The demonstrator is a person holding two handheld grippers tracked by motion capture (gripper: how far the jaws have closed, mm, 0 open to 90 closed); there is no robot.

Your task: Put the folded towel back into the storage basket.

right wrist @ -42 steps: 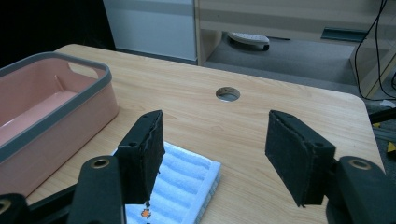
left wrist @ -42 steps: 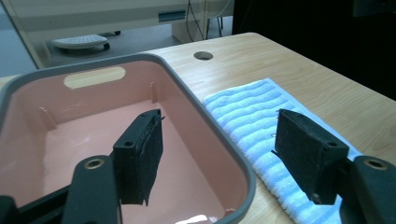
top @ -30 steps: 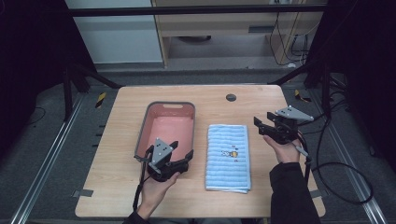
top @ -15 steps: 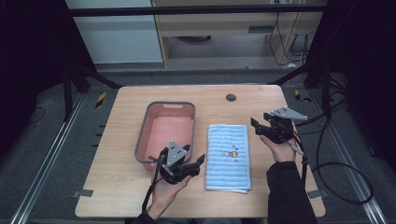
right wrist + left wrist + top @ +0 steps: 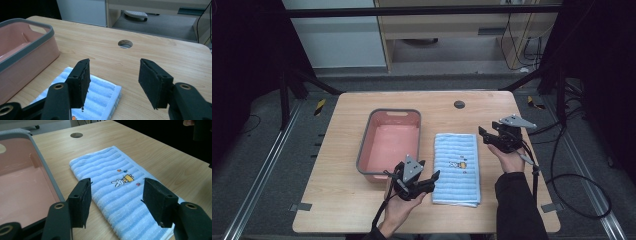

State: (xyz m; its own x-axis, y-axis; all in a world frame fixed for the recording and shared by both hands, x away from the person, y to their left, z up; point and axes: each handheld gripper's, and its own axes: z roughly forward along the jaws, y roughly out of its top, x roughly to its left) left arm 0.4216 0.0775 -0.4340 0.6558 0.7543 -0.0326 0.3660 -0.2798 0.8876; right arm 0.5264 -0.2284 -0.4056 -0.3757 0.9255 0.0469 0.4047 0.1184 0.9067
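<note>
A folded light-blue striped towel (image 5: 457,165) with a small rabbit print lies on the wooden table, right of a pink basin with a grey rim (image 5: 362,150). My left gripper (image 5: 428,172) hovers at the towel's near left edge, between basin and towel. Its jaws have just been closing a little but stand apart with nothing gripped; in the left gripper view the towel (image 5: 110,170) lies under and beyond the left gripper (image 5: 116,195). My right gripper (image 5: 486,135) is open at the towel's far right corner. There the towel (image 5: 100,97) lies below the right gripper (image 5: 113,75).
A round cable hole (image 5: 459,104) sits in the table near its far edge. The basin's rim (image 5: 42,165) runs close to my left jaw. Cables trail off the table's right side, and cabinets stand behind the table. Bare wood lies right of the towel.
My left gripper has moved right and down, from the basin's near corner toward the towel's near left edge. My right gripper has sunk slightly toward the towel's far right corner.
</note>
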